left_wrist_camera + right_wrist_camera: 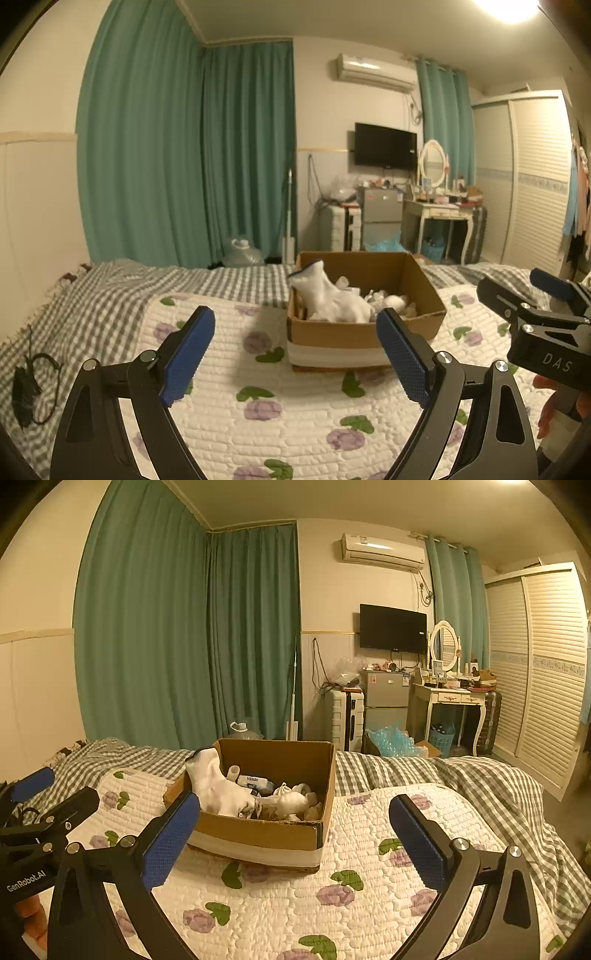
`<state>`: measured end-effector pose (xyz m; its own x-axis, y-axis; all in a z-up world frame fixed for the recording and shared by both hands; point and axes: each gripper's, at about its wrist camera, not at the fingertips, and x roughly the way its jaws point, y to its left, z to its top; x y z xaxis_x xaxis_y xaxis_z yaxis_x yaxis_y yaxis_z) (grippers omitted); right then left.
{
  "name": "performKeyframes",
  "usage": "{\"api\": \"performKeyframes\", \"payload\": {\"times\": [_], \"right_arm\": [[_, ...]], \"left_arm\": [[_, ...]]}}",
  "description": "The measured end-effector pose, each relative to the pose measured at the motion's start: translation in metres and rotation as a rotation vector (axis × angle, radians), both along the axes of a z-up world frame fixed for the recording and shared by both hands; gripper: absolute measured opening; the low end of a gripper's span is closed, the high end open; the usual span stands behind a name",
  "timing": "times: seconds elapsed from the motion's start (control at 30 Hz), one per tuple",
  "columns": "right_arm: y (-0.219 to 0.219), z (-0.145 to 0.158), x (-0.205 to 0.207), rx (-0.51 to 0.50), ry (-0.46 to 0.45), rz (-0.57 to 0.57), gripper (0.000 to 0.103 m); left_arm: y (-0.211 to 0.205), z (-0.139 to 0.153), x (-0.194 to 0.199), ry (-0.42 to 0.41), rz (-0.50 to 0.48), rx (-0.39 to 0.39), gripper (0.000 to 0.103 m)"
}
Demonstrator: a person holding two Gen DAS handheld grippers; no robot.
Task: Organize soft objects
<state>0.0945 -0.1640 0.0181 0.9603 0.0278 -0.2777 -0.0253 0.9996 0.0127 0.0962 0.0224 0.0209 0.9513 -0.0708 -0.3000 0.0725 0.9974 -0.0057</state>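
A brown cardboard box (332, 338) (258, 834) stands on the bed's floral quilt. It holds white socks (328, 299) (218, 786), one draped over the box's left wall, plus small white bundles and a tissue pack (255, 782). My left gripper (295, 358) is open and empty, just short of the box. My right gripper (295, 843) is open and empty, also just short of the box. The right gripper shows at the right edge of the left wrist view (532, 314), and the left gripper at the left edge of the right wrist view (51, 801).
The white quilt with purple flowers (258, 406) (332, 904) lies over a grey checked blanket (92, 295) (480, 775). A black cable (29, 387) lies at the bed's left. Green curtains, a suitcase, a small fridge and a dressing table (454, 698) stand beyond the bed.
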Motion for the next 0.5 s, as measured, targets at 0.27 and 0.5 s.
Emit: {"api": "performKeyframes", "payload": {"times": [0.27,0.5], "right_arm": [[0.0006,0.0001,0.0,0.0,0.001,0.0,0.103],[0.0006,-0.0003,-0.0008,-0.001,0.003,0.0,0.103]], "left_arm": [[0.0023,-0.001,0.0012,0.004,0.002,-0.007,0.09],[0.0026,-0.0015,-0.0001,0.004,0.011,-0.002,0.09]]}}
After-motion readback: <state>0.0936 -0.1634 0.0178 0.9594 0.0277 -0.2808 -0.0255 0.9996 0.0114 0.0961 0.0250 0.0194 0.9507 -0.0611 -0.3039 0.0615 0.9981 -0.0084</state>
